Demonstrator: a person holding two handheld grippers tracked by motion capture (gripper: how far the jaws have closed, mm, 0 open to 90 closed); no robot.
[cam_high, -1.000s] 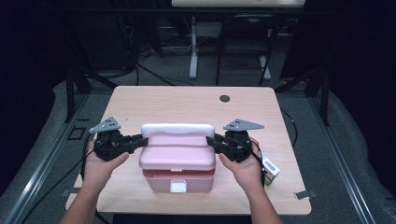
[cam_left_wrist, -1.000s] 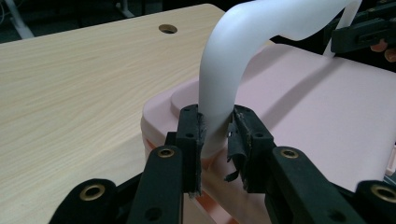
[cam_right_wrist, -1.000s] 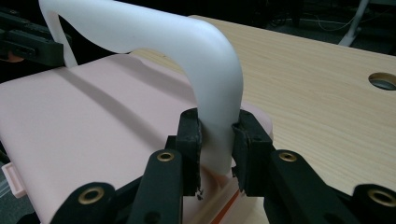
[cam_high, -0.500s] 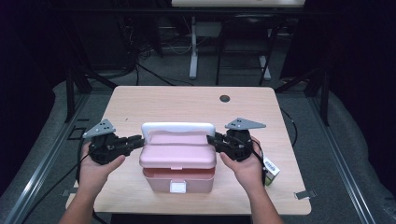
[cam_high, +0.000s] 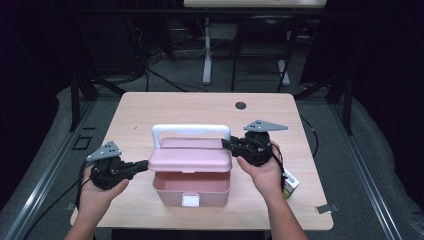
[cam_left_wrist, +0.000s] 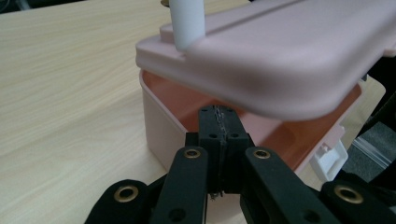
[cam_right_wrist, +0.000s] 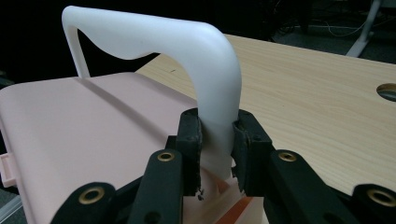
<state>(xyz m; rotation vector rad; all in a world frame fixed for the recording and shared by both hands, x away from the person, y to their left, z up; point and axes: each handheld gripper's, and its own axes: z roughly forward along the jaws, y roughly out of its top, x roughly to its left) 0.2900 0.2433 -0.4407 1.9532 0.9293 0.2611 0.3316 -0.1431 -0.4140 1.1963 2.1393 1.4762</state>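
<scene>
A pink box (cam_high: 192, 189) with a white front latch (cam_high: 190, 201) stands on the near middle of the table. Its lid (cam_high: 192, 157) is tilted up off the base, so the inside shows. My right gripper (cam_high: 225, 143) is shut on the right end of the lid's white handle (cam_high: 190, 130); in the right gripper view the handle (cam_right_wrist: 210, 60) is clamped in that gripper (cam_right_wrist: 217, 135). My left gripper (cam_high: 145, 165) is shut, at the box's left side. In the left gripper view it (cam_left_wrist: 219, 116) points into the gap under the lid (cam_left_wrist: 289, 56), holding nothing.
The light wooden table (cam_high: 150, 110) has a round cable hole (cam_high: 241, 105) at the back. A small green and white item (cam_high: 290, 183) lies near the right front edge, behind the right wrist. Dark floor, cables and a white stand leg (cam_high: 206, 55) lie beyond.
The lid has lifted off the base, raised by the handle in my right gripper. My left gripper has drawn back to the left and toward the person, lower along the box's side.
</scene>
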